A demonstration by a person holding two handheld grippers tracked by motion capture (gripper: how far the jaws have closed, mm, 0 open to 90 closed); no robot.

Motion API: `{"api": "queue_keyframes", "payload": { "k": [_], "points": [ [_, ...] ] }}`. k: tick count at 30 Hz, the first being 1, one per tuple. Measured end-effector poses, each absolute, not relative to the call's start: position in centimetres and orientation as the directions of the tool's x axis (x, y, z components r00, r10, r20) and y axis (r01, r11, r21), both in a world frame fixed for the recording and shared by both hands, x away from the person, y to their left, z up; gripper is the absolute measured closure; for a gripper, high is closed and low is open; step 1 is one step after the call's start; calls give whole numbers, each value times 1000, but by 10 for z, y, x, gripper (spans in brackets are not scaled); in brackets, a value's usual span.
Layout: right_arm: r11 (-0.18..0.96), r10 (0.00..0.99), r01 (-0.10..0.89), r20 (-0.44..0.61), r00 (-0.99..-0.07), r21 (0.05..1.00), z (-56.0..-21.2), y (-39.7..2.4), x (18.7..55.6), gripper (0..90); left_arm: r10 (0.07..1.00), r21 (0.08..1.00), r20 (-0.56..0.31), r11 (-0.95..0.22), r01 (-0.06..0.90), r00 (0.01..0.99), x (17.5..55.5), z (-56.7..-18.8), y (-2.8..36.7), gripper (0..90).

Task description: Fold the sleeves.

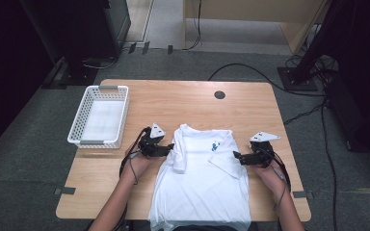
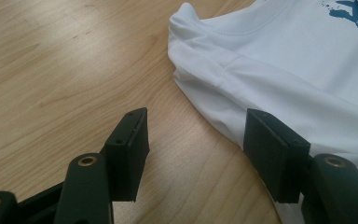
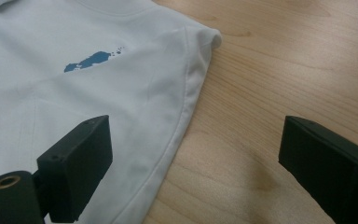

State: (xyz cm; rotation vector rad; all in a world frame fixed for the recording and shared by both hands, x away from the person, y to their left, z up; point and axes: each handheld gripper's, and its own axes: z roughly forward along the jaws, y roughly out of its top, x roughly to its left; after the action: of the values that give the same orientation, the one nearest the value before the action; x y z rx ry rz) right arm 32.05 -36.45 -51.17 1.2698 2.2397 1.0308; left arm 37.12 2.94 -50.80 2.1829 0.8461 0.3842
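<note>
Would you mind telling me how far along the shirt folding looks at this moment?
Done: both sleeves of the white T-shirt already lie folded in over its body. In hand: the left gripper and right gripper sit at the shirt's two side edges near the shoulders, jaws open, nothing gripped. Left: the long body is not yet folded, and the white basket on the table holds nothing.

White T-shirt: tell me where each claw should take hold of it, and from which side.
Grip the white T-shirt at its two outer side edges, just below the folded-in sleeves. There the cloth ends in a free edge over bare table, so one jaw could likely slip under it. Bring the left claw in from the left edge and the right claw from the right; both stand open beside those edges.
</note>
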Motion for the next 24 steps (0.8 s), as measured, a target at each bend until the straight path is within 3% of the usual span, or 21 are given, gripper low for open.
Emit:
{"api": "queue_keyframes", "payload": {
  "k": [3,14,24],
  "points": [
    [313,851,589,56,-523,745,-510,-363,321,167,685,734,-3,-493,467,728,374,-509,30,414],
    [267,859,589,88,-504,763,-497,-344,323,238,701,726,-21,-479,493,712,381,-513,35,318],
    [267,850,591,103,-516,761,-497,-328,325,347,702,724,-17,-483,493,712,380,-514,36,315]
  ]
}}
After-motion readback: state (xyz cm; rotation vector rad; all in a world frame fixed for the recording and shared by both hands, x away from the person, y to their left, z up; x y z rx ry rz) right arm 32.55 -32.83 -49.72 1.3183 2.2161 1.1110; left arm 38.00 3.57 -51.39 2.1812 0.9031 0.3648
